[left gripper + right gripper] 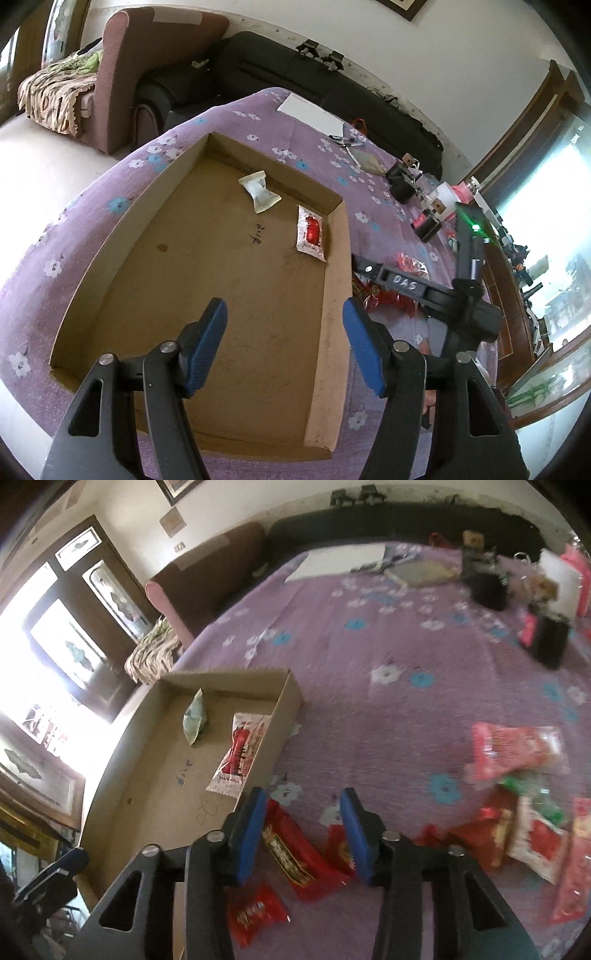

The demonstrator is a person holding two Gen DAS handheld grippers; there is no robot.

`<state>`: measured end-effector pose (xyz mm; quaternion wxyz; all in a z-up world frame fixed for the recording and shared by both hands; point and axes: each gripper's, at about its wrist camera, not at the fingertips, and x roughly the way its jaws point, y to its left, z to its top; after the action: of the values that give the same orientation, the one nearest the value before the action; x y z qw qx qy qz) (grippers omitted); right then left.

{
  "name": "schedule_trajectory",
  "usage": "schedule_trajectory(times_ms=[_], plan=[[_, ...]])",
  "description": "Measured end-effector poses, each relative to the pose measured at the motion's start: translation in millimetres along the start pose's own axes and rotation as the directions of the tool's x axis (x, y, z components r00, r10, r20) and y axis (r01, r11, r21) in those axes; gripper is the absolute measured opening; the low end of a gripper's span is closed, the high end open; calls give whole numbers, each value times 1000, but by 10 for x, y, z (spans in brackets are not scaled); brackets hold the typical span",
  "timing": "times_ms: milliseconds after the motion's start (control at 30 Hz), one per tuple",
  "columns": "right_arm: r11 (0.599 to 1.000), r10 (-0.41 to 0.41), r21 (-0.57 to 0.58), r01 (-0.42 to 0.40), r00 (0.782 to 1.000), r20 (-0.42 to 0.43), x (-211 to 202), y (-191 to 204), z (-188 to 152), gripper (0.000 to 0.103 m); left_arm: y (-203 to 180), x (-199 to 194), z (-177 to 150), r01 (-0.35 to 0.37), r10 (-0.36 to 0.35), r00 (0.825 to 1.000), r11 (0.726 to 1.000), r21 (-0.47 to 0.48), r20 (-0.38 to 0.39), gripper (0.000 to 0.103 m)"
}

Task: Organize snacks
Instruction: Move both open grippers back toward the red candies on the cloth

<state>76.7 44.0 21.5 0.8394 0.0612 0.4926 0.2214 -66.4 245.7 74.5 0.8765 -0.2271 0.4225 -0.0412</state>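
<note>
- We count one cardboard box [334, 295].
- Inside it we see two packets: one white snack packet [260, 191], one red-and-white snack packet [311, 233].
- Two black cylinders [400, 183] on the cloth.

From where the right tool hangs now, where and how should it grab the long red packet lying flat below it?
Grip the long red packet across its narrow middle, coming straight down. It lies flat on the cloth and runs diagonally, so roll the right tool to straddle its long edges.

Two snack packets [311, 234] flat in cardboard tray [334, 295]; others [517, 812] beside.
</note>
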Motion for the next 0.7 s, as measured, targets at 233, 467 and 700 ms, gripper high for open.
schedule_trajectory(times_ms=[233,467,700], plan=[[990,21,-138,-33,995,-93,43,193,-261,22,45,-30,-39,15,-15,1000,1000,-10,4,64],[975,-19,-223,-15,988,-152,-390,97,-851,22,-61,-91,-138,20,-21,1000,999,29,10,64],[960,-194,-214,180,980,-45,-784,-255,-1101,27,-251,-92,-264,44,-44,999,997,63,-1,64]])
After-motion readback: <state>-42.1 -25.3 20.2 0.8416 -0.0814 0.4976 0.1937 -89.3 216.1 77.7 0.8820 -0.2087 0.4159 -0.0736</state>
